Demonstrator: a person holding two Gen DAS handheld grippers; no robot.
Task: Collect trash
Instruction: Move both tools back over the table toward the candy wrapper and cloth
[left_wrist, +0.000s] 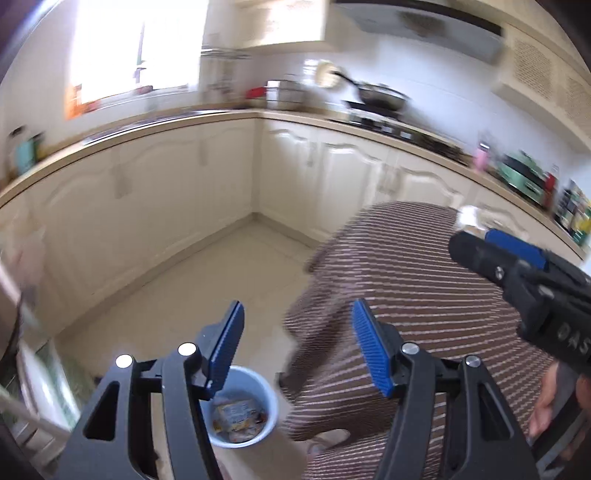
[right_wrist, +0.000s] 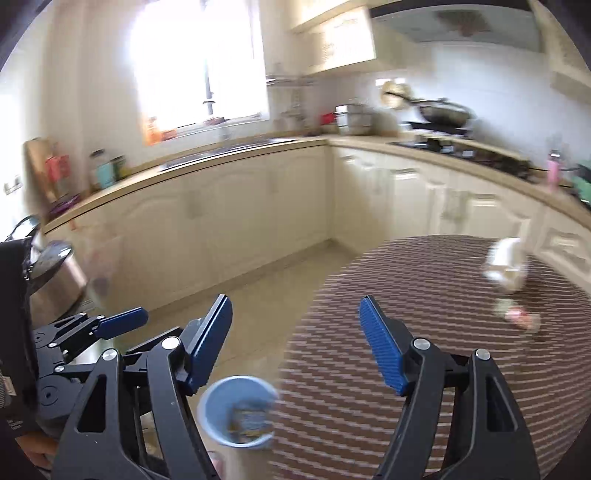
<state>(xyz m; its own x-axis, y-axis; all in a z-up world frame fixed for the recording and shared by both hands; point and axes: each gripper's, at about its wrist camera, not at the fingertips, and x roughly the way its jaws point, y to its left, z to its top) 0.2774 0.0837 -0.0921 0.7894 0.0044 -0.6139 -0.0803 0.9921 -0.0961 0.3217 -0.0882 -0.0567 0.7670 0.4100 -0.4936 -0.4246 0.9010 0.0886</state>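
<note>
A: What do you see of the two claws?

B: The left gripper (left_wrist: 297, 345) has its blue pads spread wide, and nothing is between them. The right gripper (right_wrist: 295, 341) is also spread wide and holds nothing. In the left wrist view the right gripper comes in from the right side, over the table; in the right wrist view the left gripper shows at the left edge.

A: And where is the trash?

B: On the floor there is a small pale blue trash bin (left_wrist: 271, 397), just beside the table with the brown striped cloth (left_wrist: 424, 295). Inside the bin lies a yellowish wrapper (left_wrist: 236, 415) with some print on it. The right wrist view shows the same bin (right_wrist: 207, 413) below the left finger, but it is blurred there.

A: Is something on the table?

B: Yes, at the far right side of the cloth is a white crumpled thing (right_wrist: 506, 264), perhaps tissue or a bag; I cannot tell exactly. Near it, closer to the camera, lies a small wrapper (right_wrist: 519, 315) with pink on it. Both are well apart from the grippers.

A: And around?

B: Cream kitchen cabinets (right_wrist: 258, 210) run along two walls, and a dark wok (right_wrist: 441, 112) stands on the stove
</note>
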